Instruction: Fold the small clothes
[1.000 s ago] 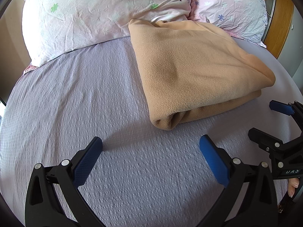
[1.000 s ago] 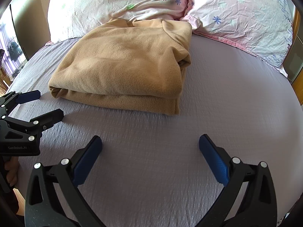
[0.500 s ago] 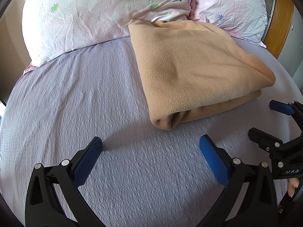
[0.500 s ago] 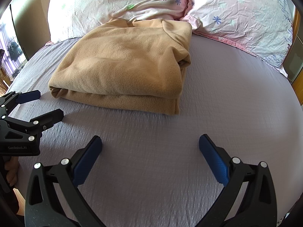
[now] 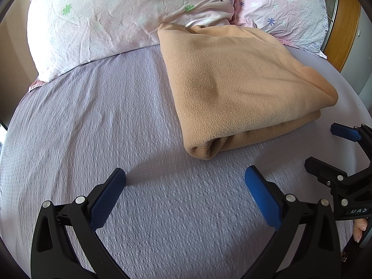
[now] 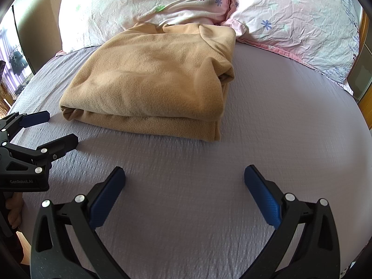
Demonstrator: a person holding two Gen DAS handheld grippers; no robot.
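The folded tan fleece garment (image 5: 234,86) lies on the bed (image 5: 93,121), with the left gripper (image 5: 184,187) and right gripper (image 6: 184,186) both released and empty near it.

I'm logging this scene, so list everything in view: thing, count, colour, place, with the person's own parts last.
Folded fleece garment: one, tan, on the bed, its far edge against the pillows.
Pillows: two, pale pink with small flower prints, at the head of the bed.
Bed sheet: one, lilac, textured, covering the bed.
Headboard: wooden, orange-brown, behind the pillows at the right edge.
Left gripper: one, black with blue pads, open, over bare sheet short of the garment.
Right gripper: one, black with blue pads, open, over bare sheet short of the garment.
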